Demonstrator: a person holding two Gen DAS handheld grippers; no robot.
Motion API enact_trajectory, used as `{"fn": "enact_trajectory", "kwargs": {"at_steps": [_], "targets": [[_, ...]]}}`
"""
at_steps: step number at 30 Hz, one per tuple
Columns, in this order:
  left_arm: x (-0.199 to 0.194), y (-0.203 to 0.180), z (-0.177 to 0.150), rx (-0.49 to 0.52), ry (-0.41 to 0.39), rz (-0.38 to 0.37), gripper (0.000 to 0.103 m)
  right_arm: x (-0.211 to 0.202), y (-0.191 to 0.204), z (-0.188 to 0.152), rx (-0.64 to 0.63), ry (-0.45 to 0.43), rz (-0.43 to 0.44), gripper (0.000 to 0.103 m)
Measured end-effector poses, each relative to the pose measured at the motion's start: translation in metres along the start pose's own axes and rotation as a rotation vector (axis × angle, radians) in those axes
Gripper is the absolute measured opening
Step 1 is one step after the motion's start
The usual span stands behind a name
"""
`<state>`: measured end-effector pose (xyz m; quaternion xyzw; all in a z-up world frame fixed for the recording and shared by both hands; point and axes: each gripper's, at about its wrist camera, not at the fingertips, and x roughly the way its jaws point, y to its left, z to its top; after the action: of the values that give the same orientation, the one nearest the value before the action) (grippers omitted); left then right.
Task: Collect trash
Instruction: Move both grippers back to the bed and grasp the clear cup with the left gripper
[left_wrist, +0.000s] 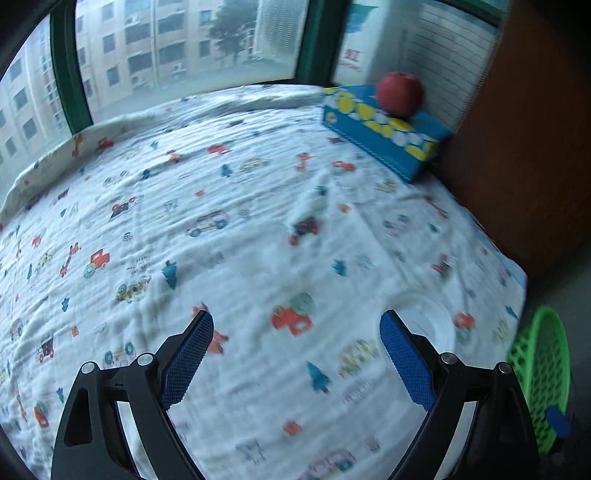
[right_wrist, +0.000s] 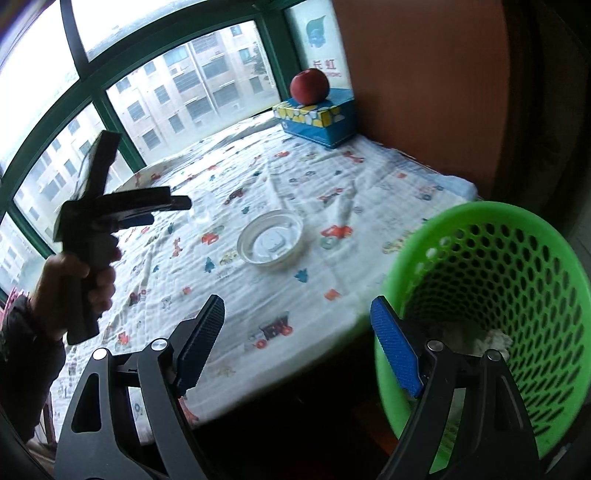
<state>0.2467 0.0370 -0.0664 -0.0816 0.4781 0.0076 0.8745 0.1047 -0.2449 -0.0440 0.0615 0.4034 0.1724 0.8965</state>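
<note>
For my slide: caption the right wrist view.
Open right tongs beside green basket; clear dish on printed cloth.

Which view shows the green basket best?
Right wrist: the green basket fills the lower right, open mouth and white crumpled trash inside visible. Left wrist catches only a blurred sliver of its rim at the right edge.

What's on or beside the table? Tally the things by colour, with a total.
Red: 1, apple
Blue: 1, tissue box
Clear: 1, dish
Green: 1, basket
Total: 4
</note>
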Motion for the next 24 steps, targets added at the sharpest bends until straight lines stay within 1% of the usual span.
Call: {"fn": "enact_trajectory", "kwargs": {"at_steps": [7, 11, 15, 18, 20, 23, 24], "targets": [[0.038, 0.024, 0.025, -0.092, 0.033, 0.007, 0.088, 0.024, 0.008, 0.008, -0.001, 0.021, 0.021, 0.081], [0.059, 0.034, 0.032, -0.133, 0.062, 0.011, 0.087, 0.036, 0.012, 0.013, 0.008, 0.034, 0.035, 0.081], [0.075, 0.042, 0.037, -0.166, 0.085, -0.002, 0.085, 0.047, 0.016, 0.019, -0.002, 0.048, 0.033, 0.081], [0.084, 0.044, 0.038, -0.177, 0.097, -0.006, 0.080, 0.057, 0.019, 0.024, -0.015, 0.054, 0.014, 0.081], [0.089, 0.046, 0.038, -0.191, 0.106, -0.029, 0.076, 0.064, 0.020, 0.027, -0.017, 0.063, 0.013, 0.081], [0.093, 0.048, 0.038, -0.204, 0.112, -0.064, 0.065, 0.075, 0.024, 0.030, -0.030, 0.078, 0.005, 0.081], [0.093, 0.049, 0.038, -0.206, 0.113, -0.075, 0.060, 0.079, 0.025, 0.030, -0.035, 0.085, 0.002, 0.081]]}}
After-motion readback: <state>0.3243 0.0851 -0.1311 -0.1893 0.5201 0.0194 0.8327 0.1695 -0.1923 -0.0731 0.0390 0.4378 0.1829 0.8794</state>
